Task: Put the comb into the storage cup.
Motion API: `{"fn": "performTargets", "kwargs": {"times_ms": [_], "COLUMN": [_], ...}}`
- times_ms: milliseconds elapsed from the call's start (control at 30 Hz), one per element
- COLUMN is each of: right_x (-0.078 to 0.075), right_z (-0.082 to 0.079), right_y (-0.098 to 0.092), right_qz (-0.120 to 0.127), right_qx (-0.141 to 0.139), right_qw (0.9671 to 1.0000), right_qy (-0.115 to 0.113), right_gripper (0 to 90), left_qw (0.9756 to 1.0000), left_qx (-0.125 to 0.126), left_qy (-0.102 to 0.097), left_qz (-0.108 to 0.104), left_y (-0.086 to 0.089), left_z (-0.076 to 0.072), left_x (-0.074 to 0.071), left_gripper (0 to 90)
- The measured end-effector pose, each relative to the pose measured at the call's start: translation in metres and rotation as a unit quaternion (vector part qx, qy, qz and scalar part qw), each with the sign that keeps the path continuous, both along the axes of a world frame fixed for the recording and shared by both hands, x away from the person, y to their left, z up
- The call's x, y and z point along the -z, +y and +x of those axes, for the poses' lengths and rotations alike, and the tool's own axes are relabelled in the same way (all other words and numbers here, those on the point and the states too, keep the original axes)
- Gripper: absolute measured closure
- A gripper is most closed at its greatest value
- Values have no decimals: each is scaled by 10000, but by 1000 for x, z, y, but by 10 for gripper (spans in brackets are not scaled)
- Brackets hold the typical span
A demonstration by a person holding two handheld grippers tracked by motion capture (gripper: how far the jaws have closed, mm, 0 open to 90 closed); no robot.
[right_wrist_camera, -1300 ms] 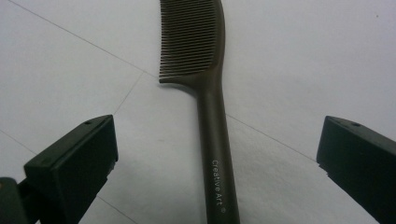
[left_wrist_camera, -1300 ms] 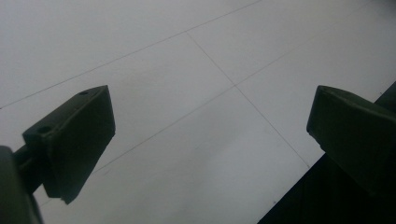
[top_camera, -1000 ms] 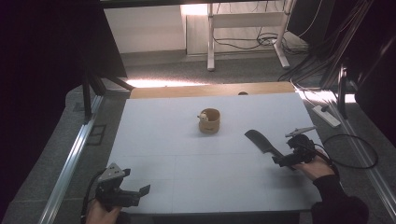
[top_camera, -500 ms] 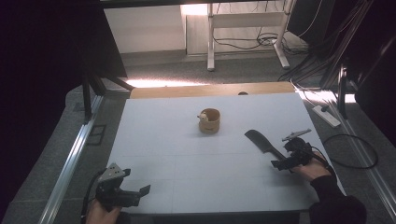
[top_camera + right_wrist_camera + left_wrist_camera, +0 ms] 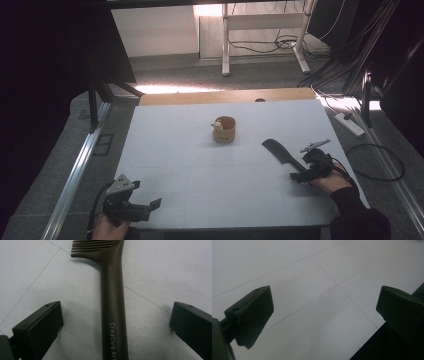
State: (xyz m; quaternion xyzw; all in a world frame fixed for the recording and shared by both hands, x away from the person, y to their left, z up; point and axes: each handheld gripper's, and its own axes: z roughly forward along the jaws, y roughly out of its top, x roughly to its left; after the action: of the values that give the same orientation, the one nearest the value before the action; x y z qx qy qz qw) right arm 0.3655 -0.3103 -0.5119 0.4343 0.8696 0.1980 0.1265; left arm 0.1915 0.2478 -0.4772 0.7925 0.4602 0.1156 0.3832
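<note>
A dark brown comb-like tool lies flat on the white table at the right. Its long handle, printed "Creative Art", runs between the jaws of my right gripper, and its teeth point away. That right gripper is open, with the jaws standing wide on either side of the handle and not touching it. A small wooden cup with something pale at its rim stands mid-table. Near the front left corner, my left gripper is open above the bare table surface.
The table's front edge runs just under the left gripper. A wooden strip borders the far edge. On the floor at the right lie a power strip and a cable loop. A metal rail runs along the left.
The right gripper has shifted only slightly around the tool's handle. The left gripper, the cup and the tool have stayed put.
</note>
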Motion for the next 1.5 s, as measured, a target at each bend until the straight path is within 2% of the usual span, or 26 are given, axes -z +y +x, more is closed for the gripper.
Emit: {"fn": "performTargets", "kwargs": {"times_ms": [300,367,400,433,467,500,533,667,700,733,767,867,900,933,1167,1500], "right_x": [-1,-5,-5,-6,-9,-9,-11,-13,-14,-14,-15,-15,-15,-15,-16,-16], "right_z": [3,2,2,1,2,2,2,3,3,3,3,2,2,2,2,1], "right_y": [3,4,4,5,5,5,5,3,2,2,2,4,4,5,5,4], "right_qz": [-109,-78,-78,-72,-69,-69,-42,-30,-23,-23,-28,-48,-48,-75,-42,10], "right_qx": [12,-84,-84,-87,-126,-126,-158,-81,-67,-67,-107,-276,-276,-287,-233,-231], "right_qw": [9999,9998,9998,9998,9997,9997,9997,9998,9999,9999,9998,9995,9995,9995,9996,9997], "right_qy": [121,161,161,173,180,180,164,166,158,158,141,113,113,103,159,114], "right_gripper": [0,105,105,143,267,267,321,443,504,504,588,685,685,721,731,732], "left_qw": [10000,10000,10000,10000,10000,10000,10000,10000,10000,10000,10000,10000,10000,10000,10000,9999], "left_qx": [12,16,16,19,17,20,24,34,34,35,34,38,38,44,16,22], "left_qy": [3,6,5,5,4,6,7,16,13,10,8,8,9,8,10,-50], "left_qz": [27,24,22,16,21,25,33,26,28,33,38,47,50,60,50,108], "left_y": [0,0,0,-1,-1,-1,-1,-1,-1,-1,-1,-1,-1,-1,-2,-2], "left_z": [0,1,1,1,1,1,1,1,1,1,1,1,1,1,1,0], "left_x": [0,0,0,0,0,0,0,0,0,0,0,0,0,0,0,-1], "left_gripper": [22,22,22,22,22,22,22,22,22,22,22,23,23,22,22,21]}}
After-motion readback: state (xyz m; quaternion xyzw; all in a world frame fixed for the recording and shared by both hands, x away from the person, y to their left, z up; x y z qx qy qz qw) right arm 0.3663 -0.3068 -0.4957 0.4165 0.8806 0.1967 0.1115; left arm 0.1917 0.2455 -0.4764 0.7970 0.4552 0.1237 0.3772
